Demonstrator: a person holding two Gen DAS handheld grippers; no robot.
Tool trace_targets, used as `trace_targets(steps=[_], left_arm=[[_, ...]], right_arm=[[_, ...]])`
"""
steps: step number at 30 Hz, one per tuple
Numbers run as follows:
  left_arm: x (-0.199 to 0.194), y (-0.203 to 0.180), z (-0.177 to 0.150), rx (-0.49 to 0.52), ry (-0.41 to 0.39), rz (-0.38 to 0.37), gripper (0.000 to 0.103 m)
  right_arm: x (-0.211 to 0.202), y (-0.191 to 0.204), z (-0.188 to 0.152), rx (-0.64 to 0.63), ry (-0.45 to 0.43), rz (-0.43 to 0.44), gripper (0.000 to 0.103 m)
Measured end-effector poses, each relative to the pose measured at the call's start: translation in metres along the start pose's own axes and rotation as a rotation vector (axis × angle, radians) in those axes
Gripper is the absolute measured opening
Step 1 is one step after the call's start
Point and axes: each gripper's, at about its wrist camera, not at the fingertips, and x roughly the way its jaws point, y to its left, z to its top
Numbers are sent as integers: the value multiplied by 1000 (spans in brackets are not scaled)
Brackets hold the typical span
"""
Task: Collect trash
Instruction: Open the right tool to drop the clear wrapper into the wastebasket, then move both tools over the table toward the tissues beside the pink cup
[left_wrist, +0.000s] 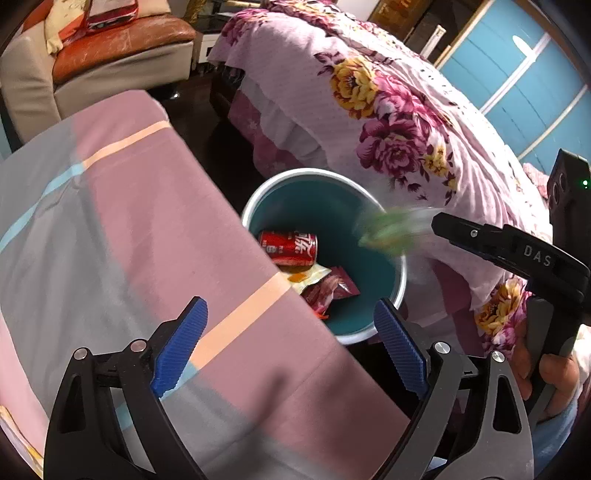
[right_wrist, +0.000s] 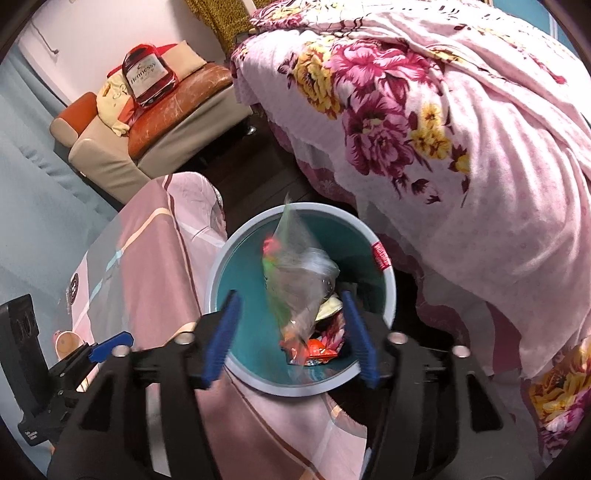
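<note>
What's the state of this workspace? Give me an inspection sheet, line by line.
Surface: striped cloth over a table.
Job's things: bin on the dark floor; can and wrappers inside; blurred clear bag in mid-air above the bin.
Clutter: cup on the table.
Grippers: left gripper jaws open, empty; right gripper jaws open, touching nothing.
Cables: nothing seen.
Surroundings: floral bed, sofa with a bottle-shaped cushion.

Even indoor light, strong fisheye bending at dark edges; the falling plastic bag (right_wrist: 299, 280) is motion-blurred.
</note>
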Motion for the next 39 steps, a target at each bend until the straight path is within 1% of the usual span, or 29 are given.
trace_targets(steps=[2,5,9,19,29,39], left_arm=[[-2,5,-4,-7,-1,1,92],[-6,14,-9,-25,-2,3,93],[-14,26,-16,-55,-9,-3,94],[-42,43,-37,-85,-49,3,94],[-75,66,-63,-125,-93,24,95],[-105,101,-96,-182,-125,58,95]], right_arm=[[1,4,-1,0,7,5,72],[2,9,-4,1,17,-2,75],[1,18,-9,-7,30,-4,75],[-7,51,-23,-64,43,6,76],[-18,90,-41,-125,49,30,76],[-18,137,-67,-215,90,54,78]])
